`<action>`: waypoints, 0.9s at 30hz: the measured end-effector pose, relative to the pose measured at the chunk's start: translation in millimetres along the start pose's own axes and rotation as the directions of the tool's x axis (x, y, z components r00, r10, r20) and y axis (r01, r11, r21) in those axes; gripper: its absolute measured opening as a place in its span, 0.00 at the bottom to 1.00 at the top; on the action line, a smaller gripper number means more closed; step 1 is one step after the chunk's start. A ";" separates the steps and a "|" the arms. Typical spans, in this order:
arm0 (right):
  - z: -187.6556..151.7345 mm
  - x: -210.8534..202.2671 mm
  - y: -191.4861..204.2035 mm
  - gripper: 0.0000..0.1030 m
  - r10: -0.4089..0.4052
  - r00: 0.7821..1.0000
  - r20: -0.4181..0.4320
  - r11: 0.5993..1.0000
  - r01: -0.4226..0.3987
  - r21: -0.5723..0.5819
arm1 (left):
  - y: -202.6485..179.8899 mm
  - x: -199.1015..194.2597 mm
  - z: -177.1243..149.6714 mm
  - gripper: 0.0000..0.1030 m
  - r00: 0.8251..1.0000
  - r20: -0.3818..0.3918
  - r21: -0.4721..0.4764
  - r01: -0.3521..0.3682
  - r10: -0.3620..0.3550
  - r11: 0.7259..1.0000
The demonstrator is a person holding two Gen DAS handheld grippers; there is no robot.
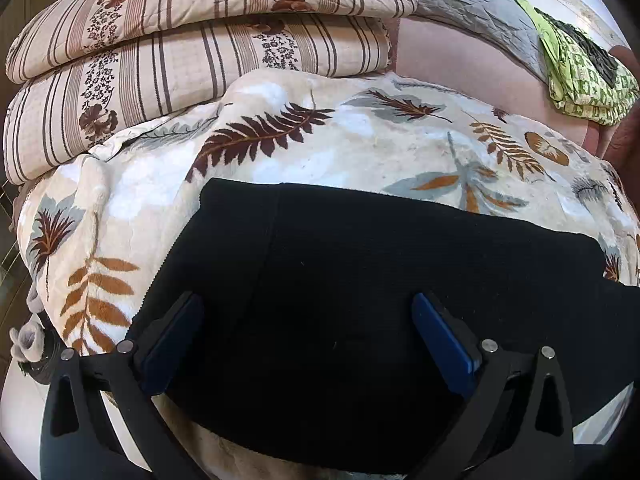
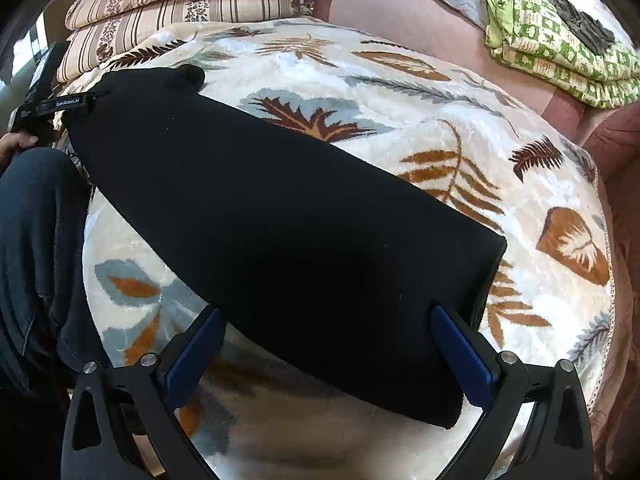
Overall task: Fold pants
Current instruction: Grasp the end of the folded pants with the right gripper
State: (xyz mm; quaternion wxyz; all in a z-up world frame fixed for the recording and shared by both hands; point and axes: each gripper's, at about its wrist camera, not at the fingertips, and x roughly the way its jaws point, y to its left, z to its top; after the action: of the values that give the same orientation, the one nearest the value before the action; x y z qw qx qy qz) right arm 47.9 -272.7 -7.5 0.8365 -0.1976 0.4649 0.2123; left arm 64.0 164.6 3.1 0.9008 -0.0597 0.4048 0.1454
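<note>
Pants (image 2: 288, 232) — black, folded into a long band — are laid flat on the leaf-patterned blanket (image 2: 460, 128) covering the bed. Both the left gripper (image 1: 308, 336) and right gripper (image 2: 328, 348) are held spread wide above the fabric, nothing grasped.

The folded pants (image 2: 288, 232) lie on a leaf-print blanket (image 2: 420, 92) spread over the bed. Behind the blanket, to the left, two folded quilts (image 1: 192, 52) are stacked; behind to the right sits a folded cloth pile (image 2: 552, 48).
</note>
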 end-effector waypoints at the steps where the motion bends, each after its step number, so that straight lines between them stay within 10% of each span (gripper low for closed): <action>1: -0.5 -0.4 0.2 1.00 -0.001 1.000 0.004 1.000 0.001 -0.001 | -0.4 -0.5 -0.8 1.00 1.000 0.000 0.000 -0.001 0.001 1.000; 10: -0.6 1.0 -0.1 1.00 0.000 1.000 0.004 1.000 0.000 0.001 | -0.6 -2.2 7.8 1.00 0.996 -0.088 -0.007 0.021 -0.022 1.000; 14: -0.4 0.4 0.9 1.00 -0.010 1.000 0.001 1.000 0.010 -0.001 | -18.8 -40.4 23.8 1.00 0.986 -0.050 -0.056 0.158 -0.160 0.986; 20: -2.1 -20.2 5.7 0.98 -0.061 0.996 0.065 0.997 0.057 0.049 | -102.8 -97.8 44.3 1.00 0.906 0.001 -0.018 0.423 -0.423 0.906; 27: -45.1 -90.9 -27.7 1.00 -0.157 0.917 0.367 0.876 -0.042 0.481 | -162.1 -108.6 31.9 1.00 0.834 -0.037 0.068 0.551 -0.550 0.832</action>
State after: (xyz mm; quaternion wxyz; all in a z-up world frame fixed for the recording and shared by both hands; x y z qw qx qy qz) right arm -11.9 -335.1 52.4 0.9414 0.0486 0.3182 0.1004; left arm 68.6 -5.4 103.7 0.9028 -0.1408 0.3829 -0.1358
